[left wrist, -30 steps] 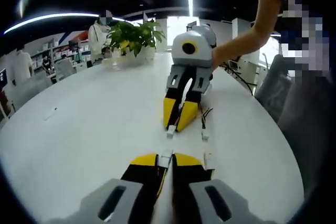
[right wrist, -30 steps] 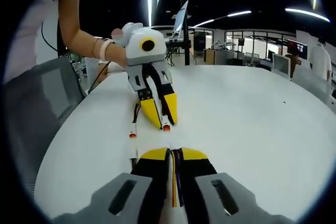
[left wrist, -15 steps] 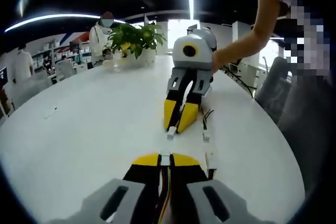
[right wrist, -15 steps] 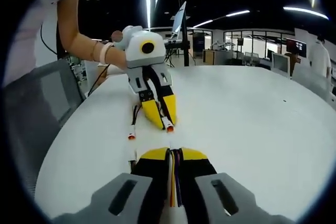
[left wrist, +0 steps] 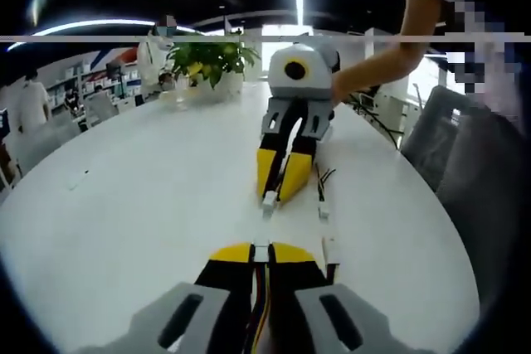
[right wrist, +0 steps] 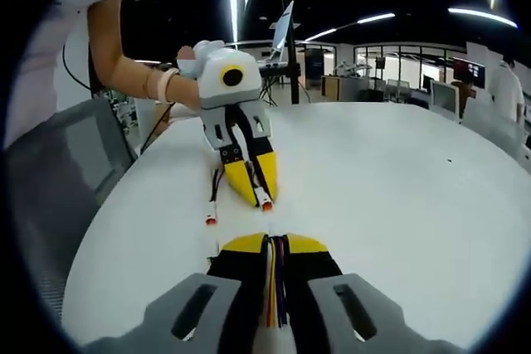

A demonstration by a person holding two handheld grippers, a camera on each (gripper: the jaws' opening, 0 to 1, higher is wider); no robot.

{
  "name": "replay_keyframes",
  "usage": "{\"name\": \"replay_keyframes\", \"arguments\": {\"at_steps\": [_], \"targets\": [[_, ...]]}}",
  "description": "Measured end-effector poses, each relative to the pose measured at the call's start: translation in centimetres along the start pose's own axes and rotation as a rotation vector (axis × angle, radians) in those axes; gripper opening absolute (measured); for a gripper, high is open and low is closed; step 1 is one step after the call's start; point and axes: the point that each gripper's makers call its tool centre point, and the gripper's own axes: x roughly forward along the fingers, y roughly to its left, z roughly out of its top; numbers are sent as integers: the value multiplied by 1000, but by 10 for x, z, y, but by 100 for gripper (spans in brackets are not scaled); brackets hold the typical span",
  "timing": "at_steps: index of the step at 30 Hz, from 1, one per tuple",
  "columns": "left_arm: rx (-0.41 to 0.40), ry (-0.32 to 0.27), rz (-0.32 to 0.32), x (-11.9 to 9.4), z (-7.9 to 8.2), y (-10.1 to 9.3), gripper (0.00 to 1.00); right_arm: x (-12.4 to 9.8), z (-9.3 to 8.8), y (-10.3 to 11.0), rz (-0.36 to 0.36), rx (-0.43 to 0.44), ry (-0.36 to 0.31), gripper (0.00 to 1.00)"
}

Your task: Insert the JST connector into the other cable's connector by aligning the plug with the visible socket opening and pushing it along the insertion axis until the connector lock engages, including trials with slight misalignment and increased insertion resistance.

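The two grippers face each other tip to tip across the white table (left wrist: 124,205), and over the last second the gap between them has stayed narrow while the alignment has been trimmed rather than closed. In the left gripper view the left gripper (left wrist: 262,252) has its yellow-tipped jaws pressed together on a small white connector (left wrist: 261,251) that pokes out just ahead of the tips, its coloured wires running back between the jaws. Straight ahead, the right gripper (left wrist: 275,196) is likewise clamped on its own white connector (left wrist: 269,200), which points back at the first; the two ends are near but still apart, and the far one has drifted slightly lower and nearer in the view than a second ago. In the right gripper view the right gripper (right wrist: 275,240) holds a bundle of wires (right wrist: 275,288) between closed jaws, and the left gripper (right wrist: 259,196) ahead shows its connector (right wrist: 265,202) with an orange-looking face. A loose branch (right wrist: 211,220) of the cable lies on the table just beside that gripper, off the insertion line. My reading is that this is the final lining-up: the plug and socket look roughly coaxial, no mating has begun, and the push along the axis remains to be made.
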Motion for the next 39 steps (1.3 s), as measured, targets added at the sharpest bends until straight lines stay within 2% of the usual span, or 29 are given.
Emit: {"name": "replay_keyframes", "arguments": {"at_steps": [3, 14, 22, 29, 39], "targets": [[7, 5, -6, -2, 1, -2, 0, -1, 5, 1, 2, -7, -1, 4], [38, -41, -17, -8, 29, -4, 0, -2, 26, 5, 35, -64, -14, 4], [40, -63, -33, -7, 40, -4, 0, -2, 29, 7, 53, -106, -9, 4], [46, -58, -53, -4, 45, -6, 0, -6, 33, 6, 49, -103, -22, 4], [59, -48, -89, -1, 44, -7, 0, -8, 30, 7, 63, -127, -3, 4]]}}
